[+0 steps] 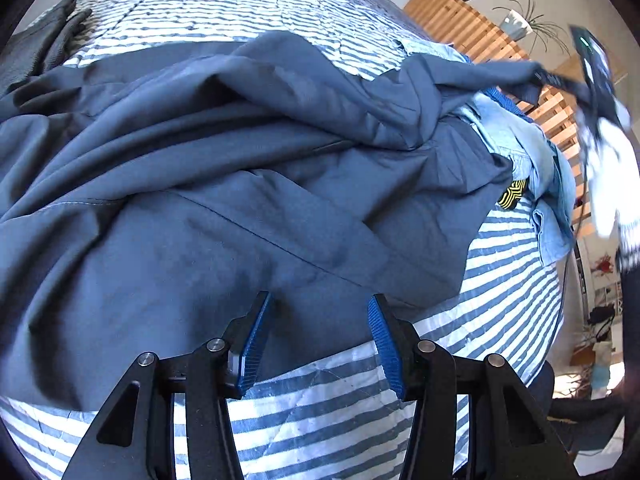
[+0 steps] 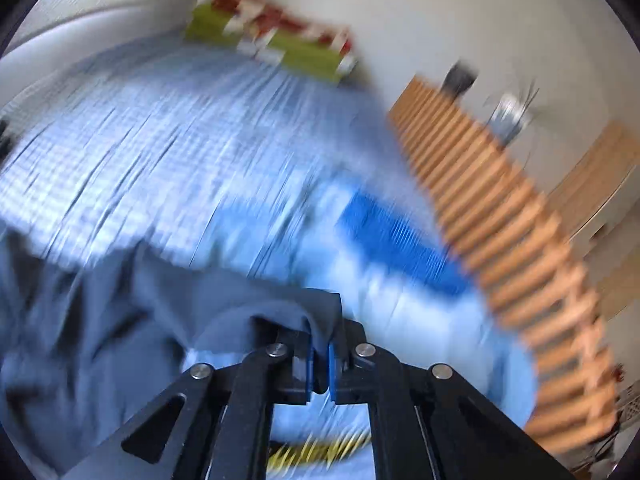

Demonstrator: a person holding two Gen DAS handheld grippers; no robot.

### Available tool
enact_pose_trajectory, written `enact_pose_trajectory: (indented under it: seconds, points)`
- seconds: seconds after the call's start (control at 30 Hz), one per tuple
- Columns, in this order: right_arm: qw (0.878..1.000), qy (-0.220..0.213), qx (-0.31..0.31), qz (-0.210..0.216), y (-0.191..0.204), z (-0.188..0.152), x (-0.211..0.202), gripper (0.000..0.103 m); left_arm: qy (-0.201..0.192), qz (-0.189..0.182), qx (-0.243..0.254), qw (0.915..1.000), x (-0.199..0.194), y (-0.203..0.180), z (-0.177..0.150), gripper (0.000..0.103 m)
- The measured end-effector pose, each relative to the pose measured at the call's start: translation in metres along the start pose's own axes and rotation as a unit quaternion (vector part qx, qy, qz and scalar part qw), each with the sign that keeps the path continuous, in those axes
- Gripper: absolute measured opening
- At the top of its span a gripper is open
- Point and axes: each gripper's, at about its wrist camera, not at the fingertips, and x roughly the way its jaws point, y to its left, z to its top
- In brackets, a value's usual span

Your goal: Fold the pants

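Dark blue pants (image 1: 240, 168) lie crumpled across a blue-and-white striped bedspread (image 1: 320, 400). My left gripper (image 1: 320, 304) hovers open at their near edge, and the cloth lies below its blue pads (image 1: 256, 332) without being pinched. At the upper right, one end of the pants is stretched out to my right gripper (image 1: 550, 76), which is blurred. In the blurred right wrist view, my right gripper (image 2: 319, 354) is shut on a bunched fold of the pants (image 2: 100, 320), with dark cloth draped over its fingertips.
Light blue garments (image 1: 532, 168) and a yellow-black item (image 1: 512, 194) are piled at the bed's right side. A slatted wooden cabinet (image 1: 472, 28) stands beyond. A dark grey garment (image 1: 44, 44) lies far left. A green pillow (image 2: 280, 40) is at the head.
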Motion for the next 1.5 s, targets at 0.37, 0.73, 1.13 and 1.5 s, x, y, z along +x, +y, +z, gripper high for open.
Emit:
enact_pose_trajectory:
  seconds: [0.37, 0.73, 1.13, 1.5]
  points:
    - [0.978, 0.066, 0.065, 0.189, -0.014, -0.096, 0.006, 0.054, -0.008, -0.003, 0.009, 0.9999, -0.018, -0.002, -0.010, 0.053]
    - [0.933, 0.150, 0.167, 0.282, 0.028, -0.161, 0.028, 0.003, -0.054, 0.010, -0.073, 0.9958, -0.061, 0.042, -0.038, 0.053]
    - [0.919, 0.045, 0.243, 0.306, -0.063, -0.193, -0.109, 0.002, -0.185, 0.126, -0.218, 0.9501, -0.202, 0.179, -0.103, 0.056]
    - [0.979, 0.049, 0.160, 0.115, -0.054, -0.179, -0.123, 0.044, -0.193, 0.165, -0.240, 0.9371, -0.218, 0.226, -0.093, 0.076]
